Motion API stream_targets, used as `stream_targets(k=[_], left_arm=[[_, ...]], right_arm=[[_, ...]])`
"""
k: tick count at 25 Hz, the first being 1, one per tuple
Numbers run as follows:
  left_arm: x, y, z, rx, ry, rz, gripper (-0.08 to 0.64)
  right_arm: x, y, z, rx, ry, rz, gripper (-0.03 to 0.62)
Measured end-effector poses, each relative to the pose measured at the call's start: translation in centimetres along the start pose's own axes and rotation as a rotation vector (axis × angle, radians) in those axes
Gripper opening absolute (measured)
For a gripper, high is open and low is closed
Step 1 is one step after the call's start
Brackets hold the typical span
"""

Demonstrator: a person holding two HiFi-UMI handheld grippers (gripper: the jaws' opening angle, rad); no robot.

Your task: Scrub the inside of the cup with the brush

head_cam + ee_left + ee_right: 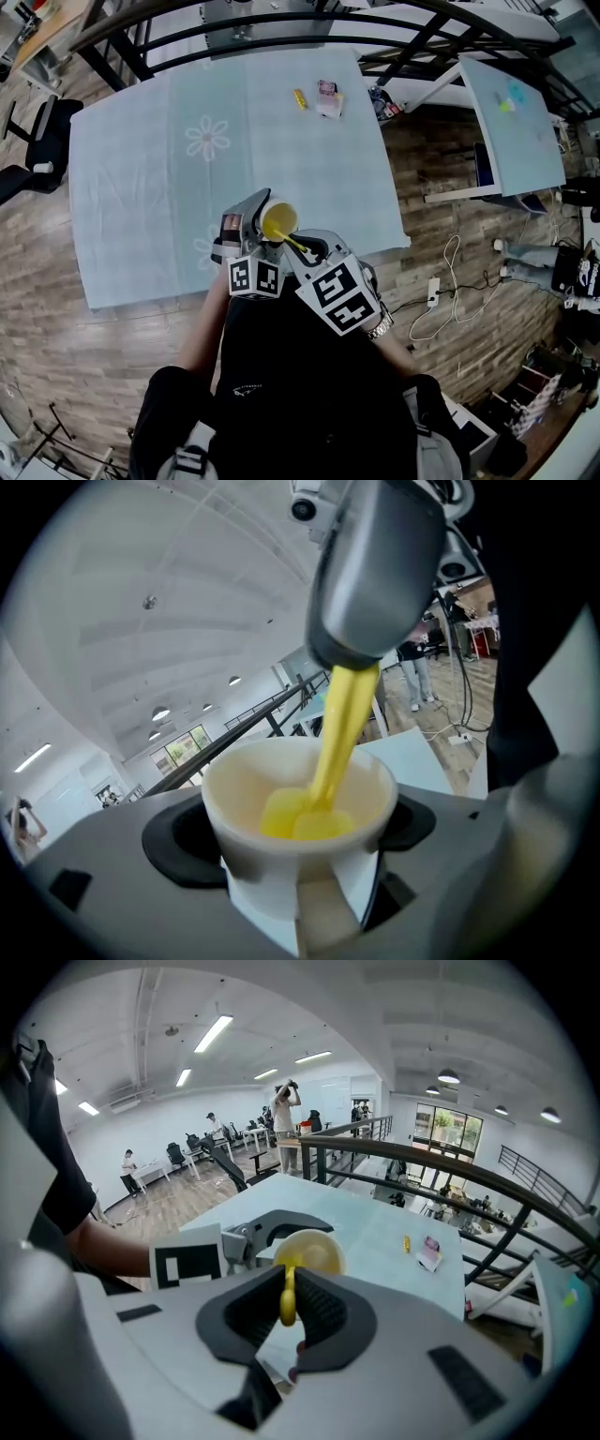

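- While the left gripper (295, 834) holds the white cup (251, 855) up over the near edge of the bench (141, 169), its jaws are pressed against the cup's wall on either side.
- The right gripper (286, 1302) has its jaws pinched on the handle of the yellow brush (287, 1299). The brush head sits deep inside the cup, at or near the bottom.
- The scrubbing step itself appears to be in hand.
- The next move calls for sweeping the head around the inner wall and base, with a firm left hold so the cup neither twists nor slips.
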State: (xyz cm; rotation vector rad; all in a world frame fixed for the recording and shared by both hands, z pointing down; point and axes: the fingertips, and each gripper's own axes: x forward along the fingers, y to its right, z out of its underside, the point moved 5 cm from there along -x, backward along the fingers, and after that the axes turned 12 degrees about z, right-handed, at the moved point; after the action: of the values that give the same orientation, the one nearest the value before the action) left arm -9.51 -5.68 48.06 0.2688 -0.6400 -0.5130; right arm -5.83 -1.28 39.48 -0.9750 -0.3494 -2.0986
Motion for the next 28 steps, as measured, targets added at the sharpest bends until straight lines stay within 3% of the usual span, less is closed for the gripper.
stream_targets(k=[6, 14, 22, 28], left_arm=[[0.7, 1.4, -0.1, 0.052, -0.01, 0.043, 0.43], [0.6, 1.0, -0.4, 0.038, -0.001, 0.032, 0.43], [0.6, -0.4, 0.0, 0.054, -0.03, -0.001, 0.43], [0.4, -1.4, 0.8, 0.01, -0.041, -0.03, 0.43]], right_arm=[[-0.2, 1.4, -0.6, 0.036, 0.042, 0.039, 0.038], [-0.5, 4.1, 0.0, 0.086, 0.049, 0.107, 0.038], [0.4, 3.7, 1.2, 0.077, -0.016, 0.1, 0.038], [0.7, 2.1, 1.5, 0.052, -0.043, 0.064, 0.038]])
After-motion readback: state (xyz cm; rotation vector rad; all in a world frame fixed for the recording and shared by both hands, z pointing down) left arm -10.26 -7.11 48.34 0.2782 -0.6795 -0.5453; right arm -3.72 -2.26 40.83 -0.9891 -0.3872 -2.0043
